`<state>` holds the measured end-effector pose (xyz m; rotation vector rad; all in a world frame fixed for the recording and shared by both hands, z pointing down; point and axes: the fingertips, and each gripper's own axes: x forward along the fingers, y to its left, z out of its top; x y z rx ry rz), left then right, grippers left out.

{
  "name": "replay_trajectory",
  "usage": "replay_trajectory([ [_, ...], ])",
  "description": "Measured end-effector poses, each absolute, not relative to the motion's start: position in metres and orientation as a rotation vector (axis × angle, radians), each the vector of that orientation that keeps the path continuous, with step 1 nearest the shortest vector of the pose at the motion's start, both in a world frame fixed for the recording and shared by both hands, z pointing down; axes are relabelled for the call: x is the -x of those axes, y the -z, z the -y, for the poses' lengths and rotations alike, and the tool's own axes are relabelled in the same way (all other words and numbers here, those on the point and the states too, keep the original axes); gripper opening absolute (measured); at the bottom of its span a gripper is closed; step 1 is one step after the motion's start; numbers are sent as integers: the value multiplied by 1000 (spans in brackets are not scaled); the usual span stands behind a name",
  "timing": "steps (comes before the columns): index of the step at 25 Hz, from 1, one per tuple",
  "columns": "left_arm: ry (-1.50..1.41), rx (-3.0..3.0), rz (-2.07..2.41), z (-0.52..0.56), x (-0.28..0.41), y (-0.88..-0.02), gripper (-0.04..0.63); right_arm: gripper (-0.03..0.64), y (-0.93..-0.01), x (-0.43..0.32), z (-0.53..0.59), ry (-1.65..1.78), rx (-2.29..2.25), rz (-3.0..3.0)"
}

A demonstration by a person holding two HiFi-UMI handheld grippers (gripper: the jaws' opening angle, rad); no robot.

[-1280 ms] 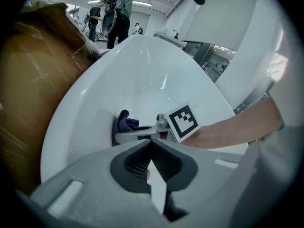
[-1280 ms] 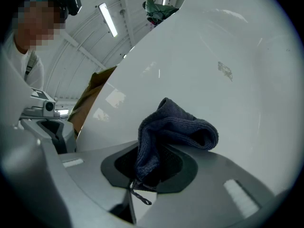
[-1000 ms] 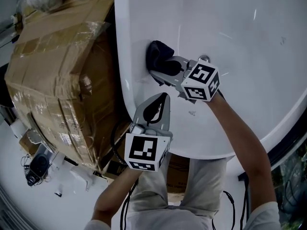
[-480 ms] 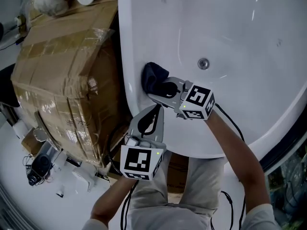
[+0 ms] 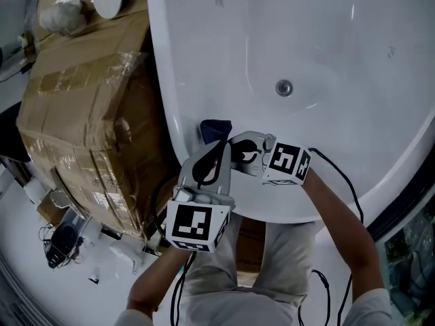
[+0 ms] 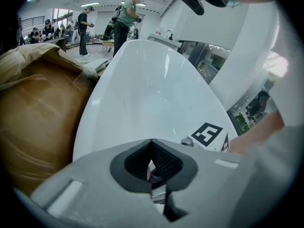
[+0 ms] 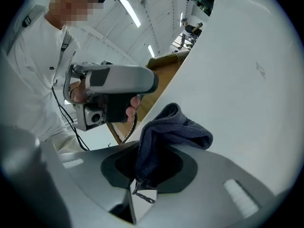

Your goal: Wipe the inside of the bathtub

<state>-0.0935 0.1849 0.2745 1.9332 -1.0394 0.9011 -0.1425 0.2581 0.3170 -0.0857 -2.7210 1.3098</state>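
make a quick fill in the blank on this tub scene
1. The right gripper is shut on a dark ___.
2. The left gripper is shut, holding ___.
3. Beside the tub stands a taped cardboard ___.
Missing words: cloth; nothing; box.

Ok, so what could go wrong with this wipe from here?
The right gripper pinches only one end of the dark cloth; it may slip out under pressure. The shut left gripper hangs close over the right one by the bathtub rim, so they might knock together.
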Motion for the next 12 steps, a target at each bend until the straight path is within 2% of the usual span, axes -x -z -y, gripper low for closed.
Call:
replay_trajectory([
  [12, -1042, -2126, 790, -163, 39, -317, -2, 72, -398, 72, -238, -1106, -150, 2516],
])
